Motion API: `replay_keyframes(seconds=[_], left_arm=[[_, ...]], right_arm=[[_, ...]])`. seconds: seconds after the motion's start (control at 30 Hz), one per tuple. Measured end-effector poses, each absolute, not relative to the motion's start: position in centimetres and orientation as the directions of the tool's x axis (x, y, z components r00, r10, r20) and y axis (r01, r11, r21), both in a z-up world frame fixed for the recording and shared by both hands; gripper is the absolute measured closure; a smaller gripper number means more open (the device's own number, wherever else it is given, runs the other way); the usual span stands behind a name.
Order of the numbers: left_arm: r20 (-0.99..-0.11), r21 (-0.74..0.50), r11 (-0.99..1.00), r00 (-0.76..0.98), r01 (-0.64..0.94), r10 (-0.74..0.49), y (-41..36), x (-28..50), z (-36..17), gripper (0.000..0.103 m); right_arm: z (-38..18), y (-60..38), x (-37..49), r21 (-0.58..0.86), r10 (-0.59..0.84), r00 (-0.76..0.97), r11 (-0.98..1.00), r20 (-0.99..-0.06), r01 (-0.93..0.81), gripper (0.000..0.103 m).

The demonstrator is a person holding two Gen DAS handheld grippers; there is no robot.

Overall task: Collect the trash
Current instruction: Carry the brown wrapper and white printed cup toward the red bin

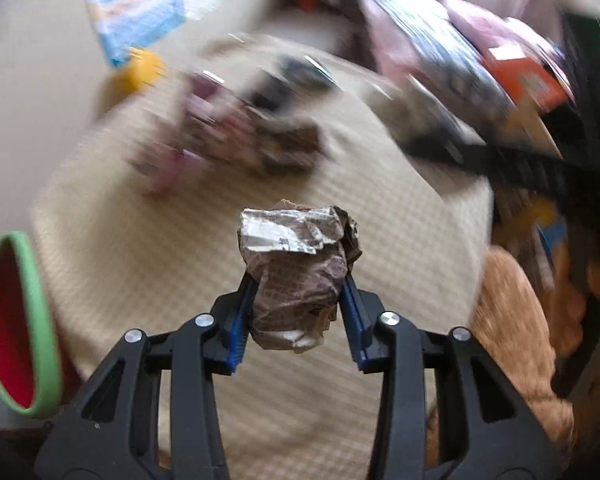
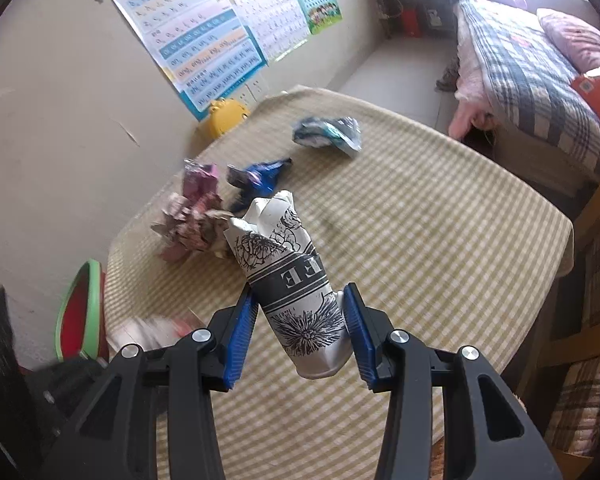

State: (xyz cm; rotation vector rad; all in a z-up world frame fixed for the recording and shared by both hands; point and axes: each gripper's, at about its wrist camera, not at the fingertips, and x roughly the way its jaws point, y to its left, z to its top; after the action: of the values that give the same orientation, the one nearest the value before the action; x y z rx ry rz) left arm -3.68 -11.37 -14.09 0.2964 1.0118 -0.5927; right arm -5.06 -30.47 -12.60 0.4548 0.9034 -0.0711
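Left gripper (image 1: 298, 304): it is squeezing a crumpled brown wrapper (image 1: 300, 276). I see both blue pads pressed on its sides.
Right gripper (image 2: 300, 320): it is clamped on a squashed paper cup (image 2: 288, 280) with black flower prints.
Where the trash is: both pieces are up in the air over the checked tabletop (image 2: 420, 240). More trash sits there, a pink wrapper pile (image 2: 192, 216), a blue wrapper (image 2: 260, 178) and a blue and white bag (image 2: 328, 132).
Bin: I think the red bin with the green rim (image 2: 80, 312), just beside the tabletop edge, is where they go.
How to do it well: I should keep both grips tight, carry each piece right over the bin mouth, then let go.
Cup direction: its long side runs away from the gripper, tilted left. The flat bottom is near me, the crushed mouth is far.
Wrapper direction: a lump, a bit longer away from the gripper.
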Motion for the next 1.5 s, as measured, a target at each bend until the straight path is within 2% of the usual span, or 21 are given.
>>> replay_keyframes(seconds=[0.13,0.27,0.6,1.03,1.5], left_arm=[[-0.798,0.055,0.876,0.548,0.479,-0.250,-8.7,-1.7,-10.7,0.064],[-0.745,0.073,0.918,0.634,0.390,-0.210,-6.6,-0.6,-7.9,0.064],[-0.675,0.092,0.948,0.719,0.305,-0.165,-3.7,-0.1,-4.4,0.064],[-0.640,0.087,0.967,0.757,0.241,-0.132,-1.0,0.1,-3.7,0.064],[-0.642,0.054,0.981,0.759,0.188,-0.110,1.6,1.1,-4.2,0.064]], right_arm=[[-10.9,-29.0,-4.7,0.352,0.135,0.652,0.911,-0.746,0.213,0.061],[-9.4,-27.9,-4.5,0.354,0.145,0.675,0.917,-0.723,0.184,0.061],[-6.5,-25.6,-3.8,0.335,0.142,0.710,0.932,-0.690,0.140,0.061],[-4.5,-23.1,-3.2,0.320,0.155,0.726,0.943,-0.669,0.093,0.061],[-4.0,-20.5,-2.3,0.293,0.168,0.715,0.955,-0.678,0.053,0.061]])
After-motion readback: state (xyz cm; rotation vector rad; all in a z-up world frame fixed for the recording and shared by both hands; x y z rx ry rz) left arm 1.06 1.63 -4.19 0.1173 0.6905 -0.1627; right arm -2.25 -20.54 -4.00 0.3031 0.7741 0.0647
